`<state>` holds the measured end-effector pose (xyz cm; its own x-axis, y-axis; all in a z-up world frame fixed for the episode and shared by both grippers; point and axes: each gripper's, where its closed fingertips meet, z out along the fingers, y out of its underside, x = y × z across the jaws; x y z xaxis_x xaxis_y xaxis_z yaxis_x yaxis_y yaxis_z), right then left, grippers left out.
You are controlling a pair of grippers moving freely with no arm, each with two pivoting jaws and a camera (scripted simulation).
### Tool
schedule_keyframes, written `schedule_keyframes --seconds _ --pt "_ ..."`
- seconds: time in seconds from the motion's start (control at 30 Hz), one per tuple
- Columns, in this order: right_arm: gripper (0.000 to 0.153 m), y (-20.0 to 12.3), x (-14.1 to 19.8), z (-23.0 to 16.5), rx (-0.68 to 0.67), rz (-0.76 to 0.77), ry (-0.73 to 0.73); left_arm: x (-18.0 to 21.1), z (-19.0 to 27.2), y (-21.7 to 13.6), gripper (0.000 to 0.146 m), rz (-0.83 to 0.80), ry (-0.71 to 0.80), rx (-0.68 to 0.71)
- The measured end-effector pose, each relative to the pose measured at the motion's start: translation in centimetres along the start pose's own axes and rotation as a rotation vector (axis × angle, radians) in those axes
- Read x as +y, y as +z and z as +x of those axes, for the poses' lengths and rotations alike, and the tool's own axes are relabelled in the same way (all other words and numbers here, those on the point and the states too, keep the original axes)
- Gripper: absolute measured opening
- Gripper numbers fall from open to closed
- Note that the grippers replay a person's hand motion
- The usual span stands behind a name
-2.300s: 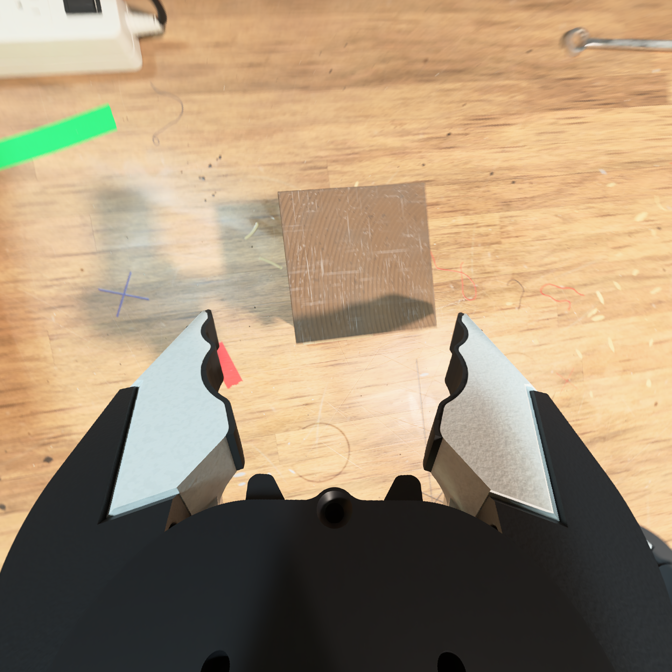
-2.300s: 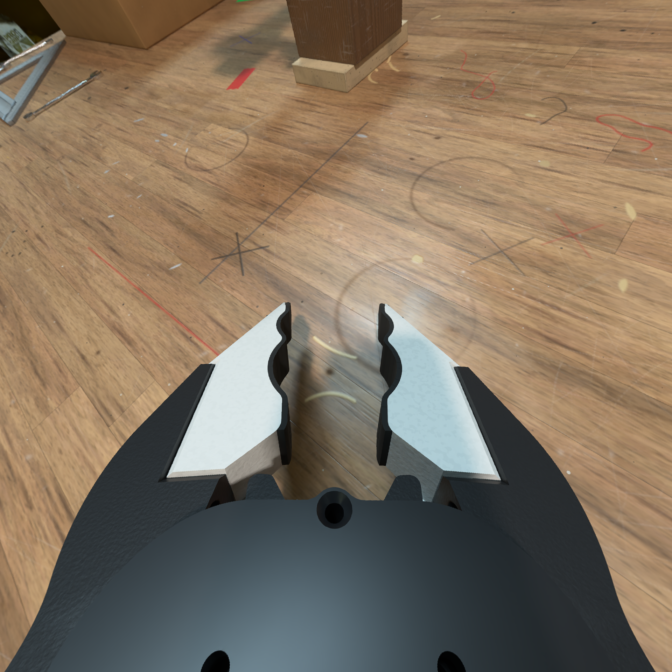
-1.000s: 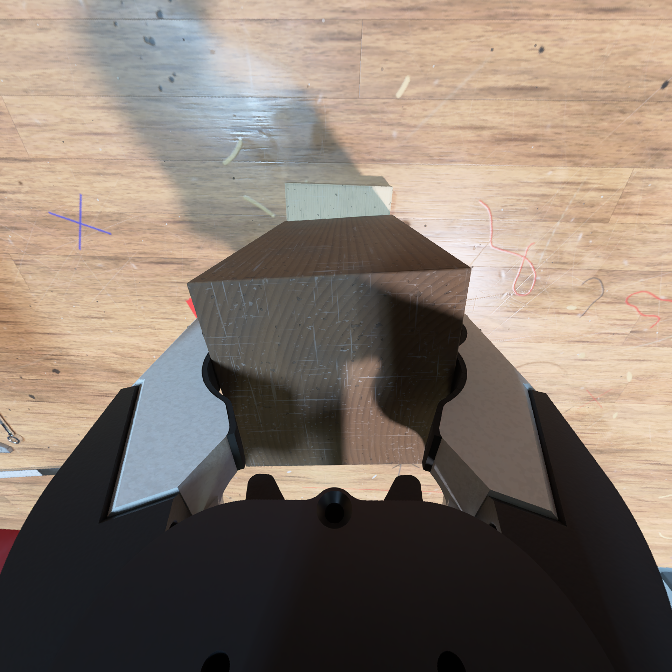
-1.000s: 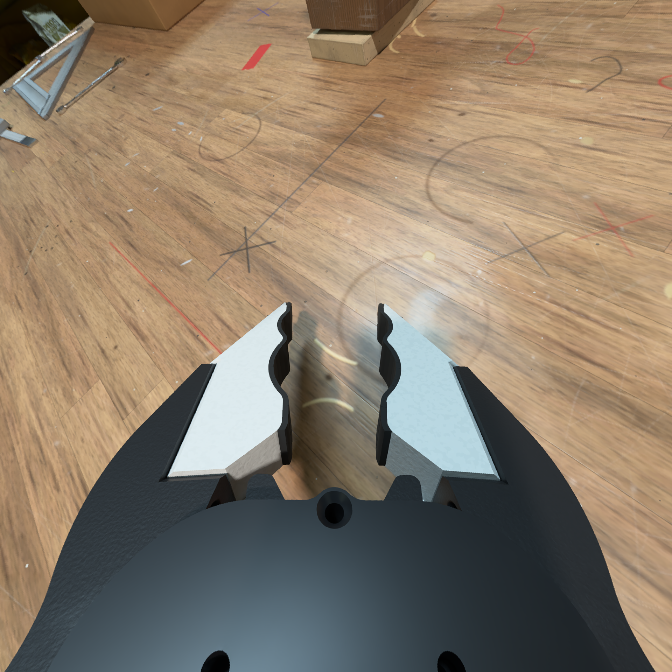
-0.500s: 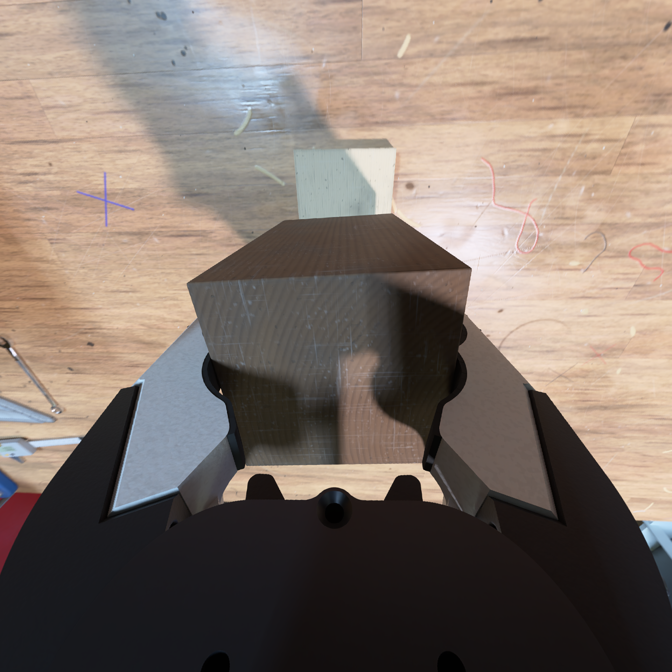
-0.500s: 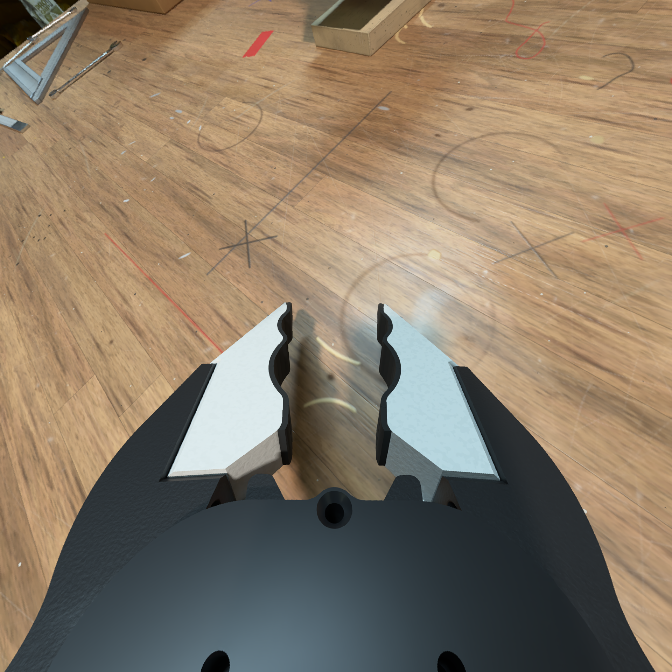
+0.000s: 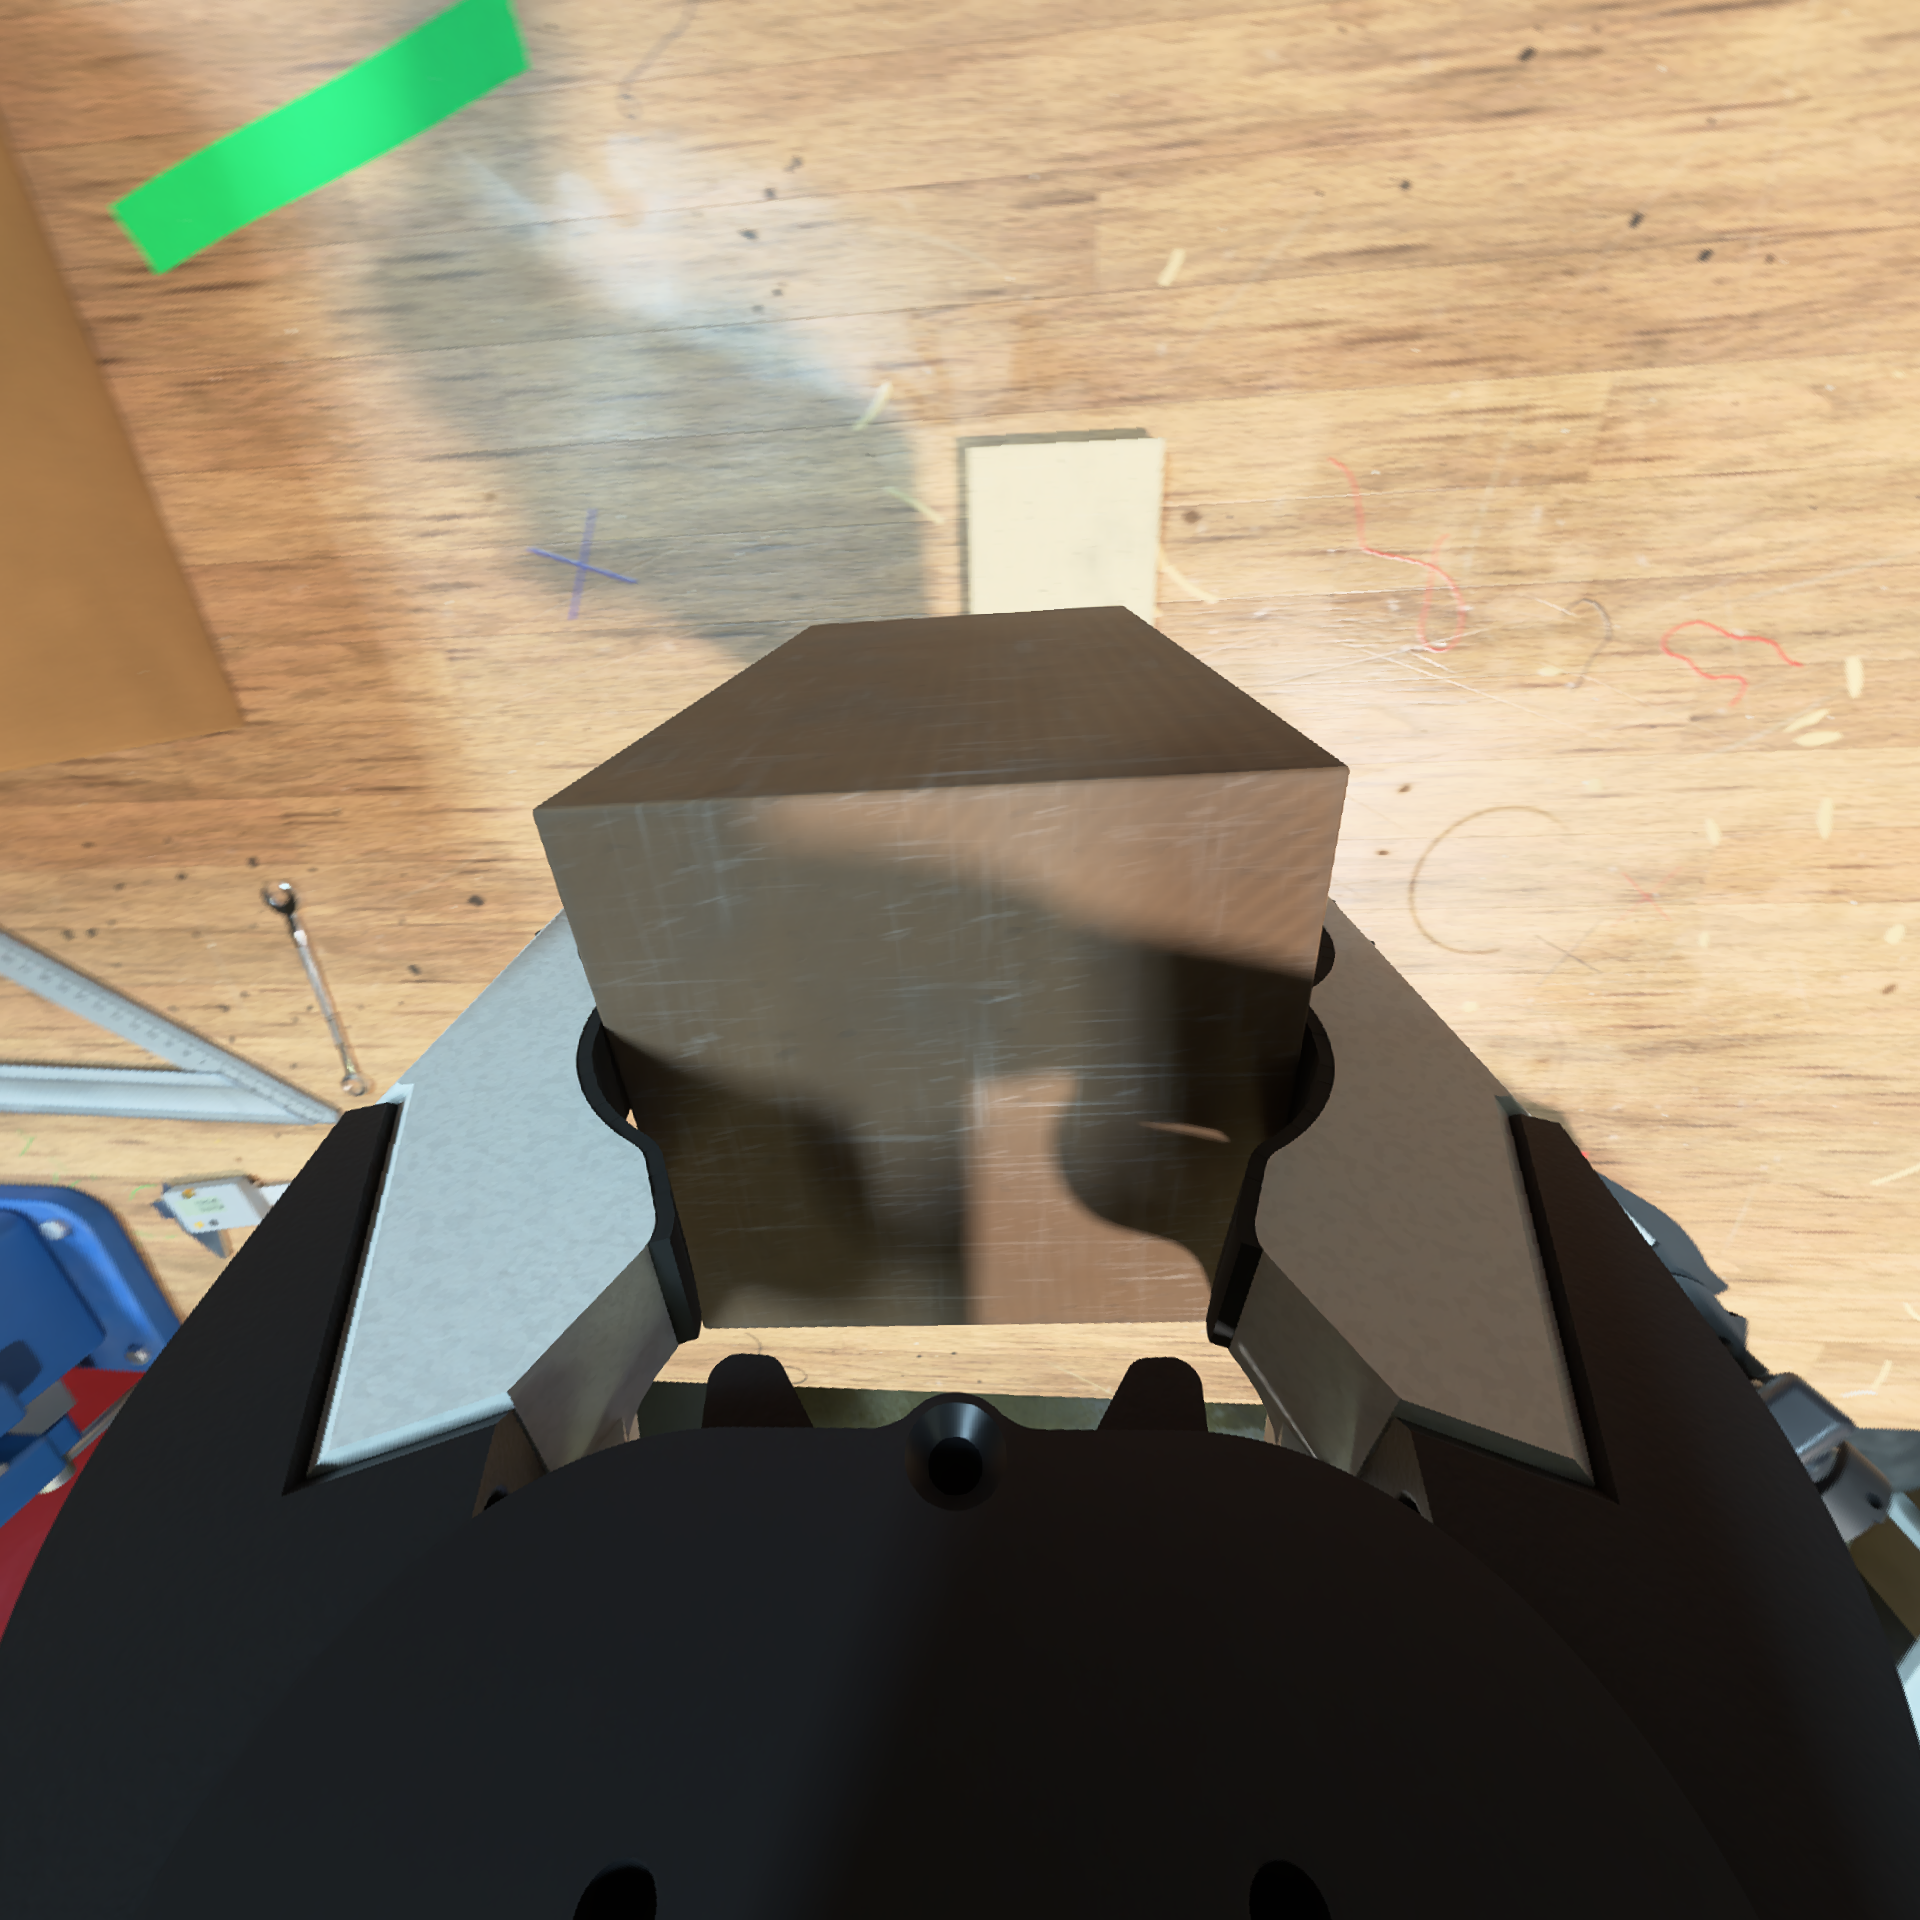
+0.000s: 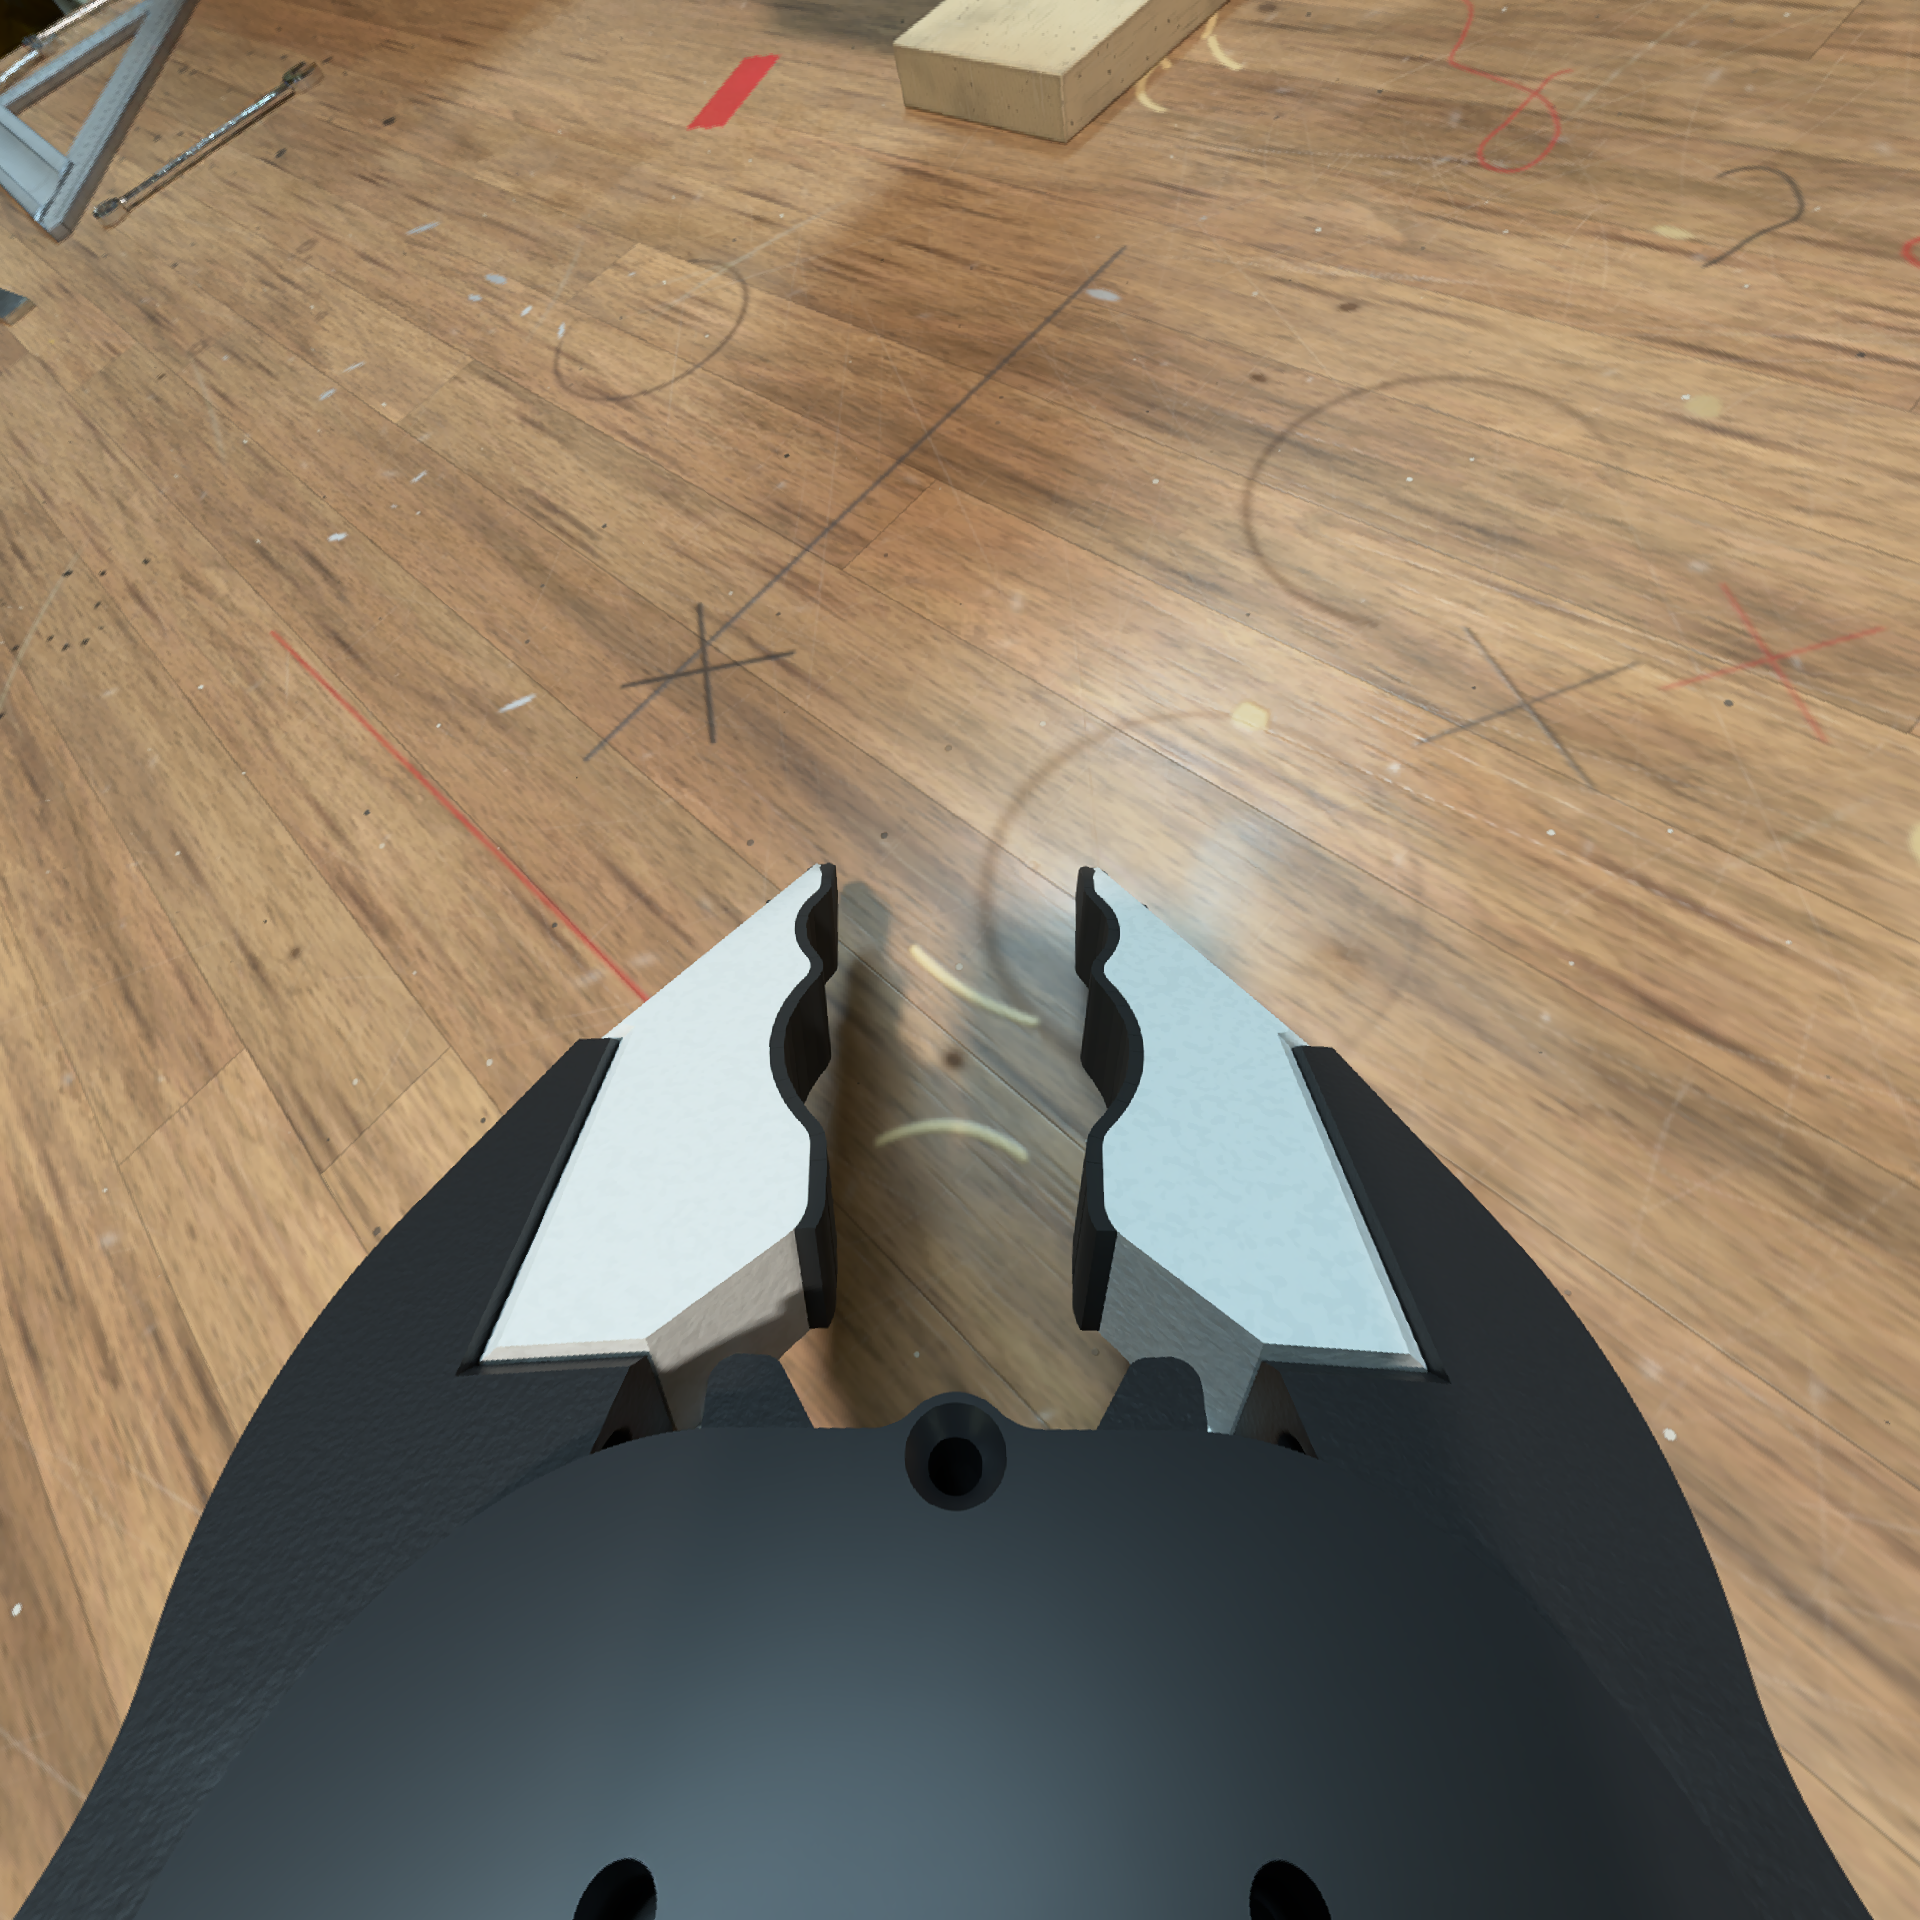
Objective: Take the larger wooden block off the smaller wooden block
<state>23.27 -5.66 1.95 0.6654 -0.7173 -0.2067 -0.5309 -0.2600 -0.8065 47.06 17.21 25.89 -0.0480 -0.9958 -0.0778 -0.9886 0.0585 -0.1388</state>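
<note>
My left gripper point(image 7: 951, 940) is shut on the larger dark wooden block point(image 7: 935, 935) and holds it well above the workbench. The smaller pale wooden block point(image 7: 1060, 520) lies flat on the bench below and ahead of it, with nothing on it. The same pale block shows at the top of the right wrist view point(image 8: 1039, 57). My right gripper point(image 8: 954, 894) hovers low over the bench, its fingers a little apart and empty, far from both blocks.
A green tape strip point(image 7: 312, 130) and a cardboard box point(image 7: 83, 520) lie at the left. A metal square point(image 7: 135, 1049), a small wrench point(image 7: 312, 987) and a blue tool point(image 7: 52, 1309) lie at the lower left. A red tape mark point(image 8: 732, 91) lies near the pale block.
My left gripper closed on the dark block and has lifted it higher off the pale block; the bench looks farther away. The right gripper has barely moved.
</note>
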Motion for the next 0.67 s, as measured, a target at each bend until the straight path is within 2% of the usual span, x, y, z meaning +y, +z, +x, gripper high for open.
schedule_keyframes --seconds 0.13,0.27,0.43,0.67 --pt "0.046 -0.1 -0.1 0.0 0.000 0.013 0.005 0.9 -4.4 -0.6 0.126 0.008 -0.028 -0.033" --pt "0.046 -0.3 -0.4 0.2 0.012 0.031 0.009 1.6 -8.5 1.7 0.126 -0.013 -0.058 -0.045" --pt "0.046 -0.7 -1.3 0.5 0.027 0.086 0.029 2.3 -12.3 7.4 0.126 -0.053 -0.094 -0.030" --pt "0.046 -0.5 -1.1 0.3 0.016 0.078 0.022 2.3 -14.8 16.1 0.126 -0.073 -0.145 -0.007"
